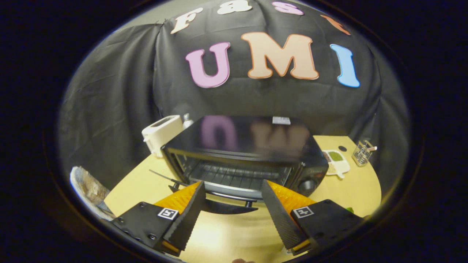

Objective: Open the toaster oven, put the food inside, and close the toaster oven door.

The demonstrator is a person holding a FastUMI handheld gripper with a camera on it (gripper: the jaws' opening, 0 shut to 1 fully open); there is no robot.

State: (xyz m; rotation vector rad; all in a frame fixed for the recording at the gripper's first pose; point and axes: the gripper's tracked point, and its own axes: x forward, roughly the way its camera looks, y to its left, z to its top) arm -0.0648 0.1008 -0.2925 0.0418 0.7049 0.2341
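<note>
Before the toaster oven [241, 153], the claw [232, 188] hovers level, fingers spread.

The white appliance [162, 133] is partly hidden behind the toaster oven [248, 153]. The foil-like bundle [87, 188] is blurred; I cannot tell what it is.

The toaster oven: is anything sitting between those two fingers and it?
No. The gripper is open and empty, and the toaster oven lies just ahead with its door down. Only bare table separates them.
</note>
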